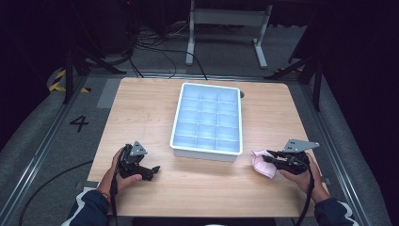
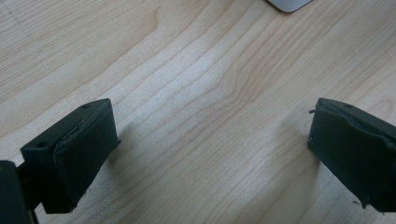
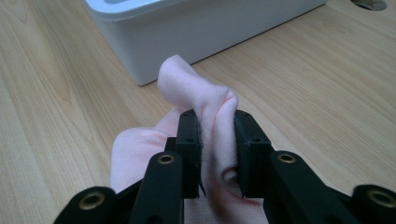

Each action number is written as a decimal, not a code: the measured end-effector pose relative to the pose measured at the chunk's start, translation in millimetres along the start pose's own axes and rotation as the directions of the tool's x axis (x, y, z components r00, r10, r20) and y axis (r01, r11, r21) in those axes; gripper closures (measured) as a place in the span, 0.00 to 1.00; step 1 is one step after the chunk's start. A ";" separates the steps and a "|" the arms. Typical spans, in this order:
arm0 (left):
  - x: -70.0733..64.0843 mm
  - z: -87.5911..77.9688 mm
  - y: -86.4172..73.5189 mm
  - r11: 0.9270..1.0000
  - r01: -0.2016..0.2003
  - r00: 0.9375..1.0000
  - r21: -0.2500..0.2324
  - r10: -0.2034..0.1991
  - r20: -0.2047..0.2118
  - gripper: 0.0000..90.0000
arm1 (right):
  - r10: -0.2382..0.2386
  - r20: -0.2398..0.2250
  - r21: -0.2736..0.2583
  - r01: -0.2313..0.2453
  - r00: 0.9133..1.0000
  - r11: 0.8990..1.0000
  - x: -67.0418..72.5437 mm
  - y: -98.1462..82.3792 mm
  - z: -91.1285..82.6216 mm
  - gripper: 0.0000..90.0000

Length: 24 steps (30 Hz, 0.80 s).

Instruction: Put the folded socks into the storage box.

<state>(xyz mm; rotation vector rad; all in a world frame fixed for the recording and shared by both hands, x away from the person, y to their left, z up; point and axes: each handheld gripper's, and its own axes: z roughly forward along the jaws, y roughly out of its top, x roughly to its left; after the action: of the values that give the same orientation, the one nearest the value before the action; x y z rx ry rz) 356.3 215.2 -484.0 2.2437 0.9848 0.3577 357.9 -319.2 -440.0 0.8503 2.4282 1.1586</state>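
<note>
— Two black jaws poke up right by the lens in the right gripper view. What is stuck between them?

— That is the right gripper [image 3: 217, 140], and it is pinching a soft pink cloth [image 3: 201, 93]. A fold of the cloth bulges up above the jaws, and more of it hangs below them.

— Where is the cloth on the wooden table [image 1: 141, 113]?

— Near the front right. In the high view the cloth sits at the tip of the right gripper, just beside the front right corner of the white tray [image 1: 207, 120]. The person's right hand [image 1: 306, 176] holds that gripper.

— And the other one?

— The left gripper [image 1: 149, 170] is at the front left, well away from the cloth. Its jaws stand wide apart with only bare wood between them.

— Anything hard to see?

— The bottom of the cloth is cut off in the right gripper view, so its whole shape is not clear. I cannot tell if it touches the table. The tray has lots of little boxes inside, but they look pale and blurry.
</note>
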 end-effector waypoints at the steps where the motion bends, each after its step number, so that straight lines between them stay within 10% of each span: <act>1: 0.0 0.0 0.0 1.000 0.000 1.000 0.000 0.000 0.000 0.02 | 0.001 0.001 -0.005 -0.001 1.000 1.000 -0.5 0.4 -1.5 0.83; 24: 0.1 -0.3 -0.1 1.000 0.000 1.000 0.002 0.000 0.000 0.02 | 0.022 0.048 -0.104 -0.017 0.999 0.994 -7.4 11.0 -24.8 0.83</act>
<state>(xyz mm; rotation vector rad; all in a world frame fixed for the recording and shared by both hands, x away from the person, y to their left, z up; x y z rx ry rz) 356.1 215.5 -483.9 2.2455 0.9858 0.3568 355.0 -333.2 -415.8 0.8622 2.3043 1.2438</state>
